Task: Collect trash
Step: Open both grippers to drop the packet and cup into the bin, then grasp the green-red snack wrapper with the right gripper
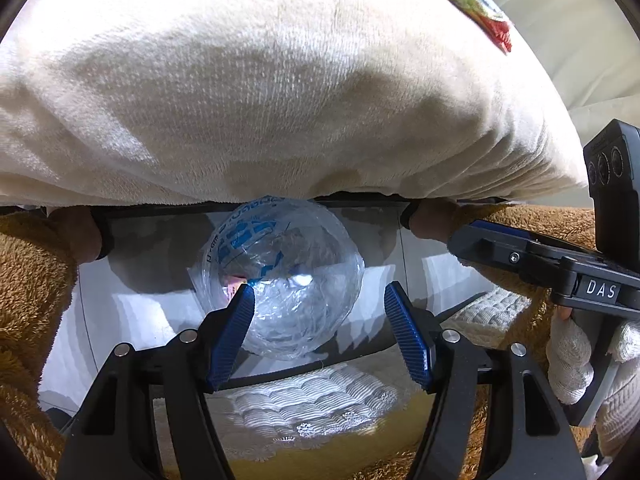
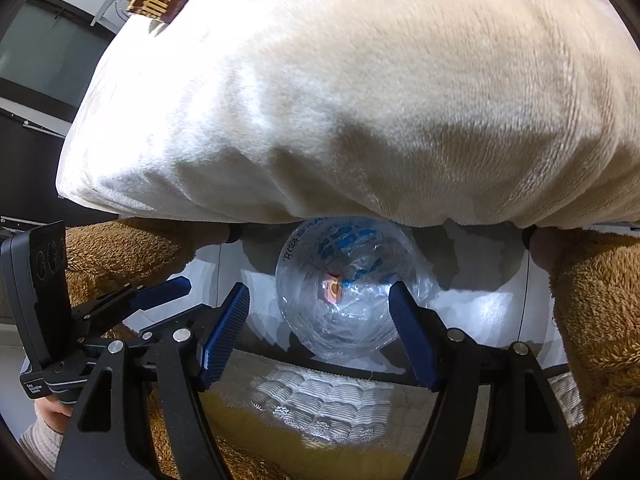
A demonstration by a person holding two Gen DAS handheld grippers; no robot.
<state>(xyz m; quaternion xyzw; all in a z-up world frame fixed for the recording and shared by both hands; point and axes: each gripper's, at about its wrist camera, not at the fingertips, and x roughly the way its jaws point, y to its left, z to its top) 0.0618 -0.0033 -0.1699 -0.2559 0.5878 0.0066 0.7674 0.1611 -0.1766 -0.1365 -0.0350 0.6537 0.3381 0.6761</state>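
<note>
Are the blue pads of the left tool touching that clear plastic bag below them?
Cannot tell. In the left wrist view the left tool is open; one pad overlaps the clear plastic bag, but depth is unclear.

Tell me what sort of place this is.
Probably a home living room or bedroom: a cream plush blanket with snack wrappers on it, a lace-trimmed quilted mat on the floor, and a clear plastic bag holding trash.

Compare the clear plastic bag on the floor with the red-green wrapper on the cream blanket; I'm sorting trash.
The clear plastic bag with blue print is see-through and puffed open; the red-green wrapper is opaque and flat. The bag sits low, below the cream plush blanket; the wrapper lies on top of it. Both are loose and ungripped.
</note>
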